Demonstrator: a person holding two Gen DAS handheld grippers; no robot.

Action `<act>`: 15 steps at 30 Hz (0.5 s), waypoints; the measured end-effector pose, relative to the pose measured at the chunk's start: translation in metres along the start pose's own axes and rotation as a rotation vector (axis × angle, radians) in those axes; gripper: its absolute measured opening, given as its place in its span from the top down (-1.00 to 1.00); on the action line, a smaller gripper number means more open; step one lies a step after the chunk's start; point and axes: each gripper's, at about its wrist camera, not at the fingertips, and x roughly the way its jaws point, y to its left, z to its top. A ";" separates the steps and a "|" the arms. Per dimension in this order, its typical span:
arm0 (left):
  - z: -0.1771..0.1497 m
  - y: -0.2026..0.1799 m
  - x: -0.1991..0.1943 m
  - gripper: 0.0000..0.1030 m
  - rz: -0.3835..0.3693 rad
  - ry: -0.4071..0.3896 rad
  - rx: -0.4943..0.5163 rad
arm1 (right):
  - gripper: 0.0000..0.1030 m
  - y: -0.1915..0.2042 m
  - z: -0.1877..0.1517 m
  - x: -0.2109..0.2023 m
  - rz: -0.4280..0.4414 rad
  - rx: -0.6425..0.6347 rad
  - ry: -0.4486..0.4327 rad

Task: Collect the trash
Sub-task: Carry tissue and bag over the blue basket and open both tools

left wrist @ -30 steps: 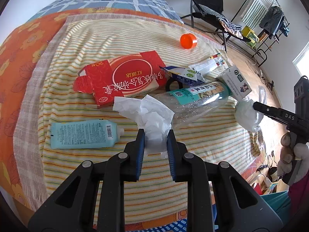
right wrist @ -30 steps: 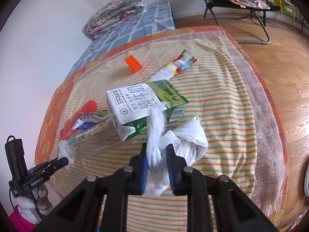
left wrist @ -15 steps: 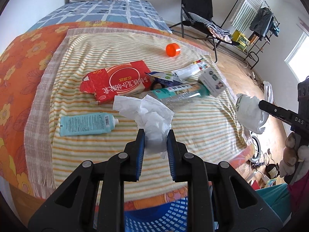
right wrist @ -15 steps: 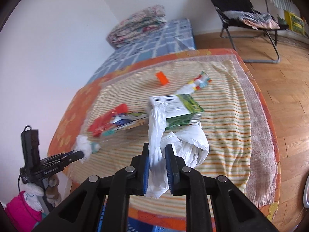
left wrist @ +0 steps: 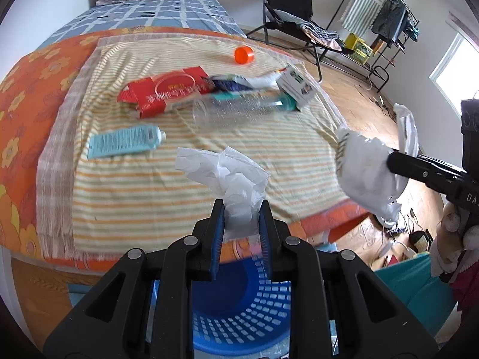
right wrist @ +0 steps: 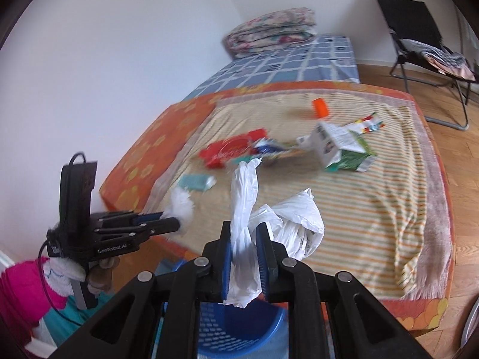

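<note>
My left gripper (left wrist: 241, 212) is shut on a crumpled white tissue (left wrist: 227, 176), held off the bed's near edge above a blue perforated basket (left wrist: 239, 311). My right gripper (right wrist: 244, 236) is shut on a white plastic bag (right wrist: 287, 218), also above the blue basket (right wrist: 236, 332). Each gripper shows in the other view: the right one (left wrist: 389, 157) with the bag (left wrist: 368, 173), the left one (right wrist: 176, 221) with the tissue (right wrist: 181, 203). On the striped blanket (left wrist: 167, 179) lie a red box (left wrist: 163, 91), a clear bottle (left wrist: 236, 109), a teal tube (left wrist: 125, 140), a milk carton (right wrist: 341, 146) and an orange cap (left wrist: 244, 54).
The bed runs along a white wall, with a folded quilt (right wrist: 272, 28) at its far end. A black folding chair (left wrist: 287, 15) and a clothes rack (left wrist: 386, 15) stand on the wooden floor beyond. Cables and small items lie on the floor (left wrist: 401, 239) at the right.
Both grippers have drawn back from the bed with the tissue and the bag still pinched. The blue basket has come into view under them. The bag has lifted off the blanket.
</note>
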 end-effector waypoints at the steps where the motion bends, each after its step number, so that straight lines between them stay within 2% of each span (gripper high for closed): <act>1: -0.004 -0.001 0.000 0.59 -0.002 0.005 0.003 | 0.73 0.004 -0.004 0.001 0.005 -0.010 0.007; 15: -0.064 -0.016 0.004 0.59 -0.025 0.086 0.020 | 0.73 0.043 -0.067 0.030 0.068 -0.090 0.137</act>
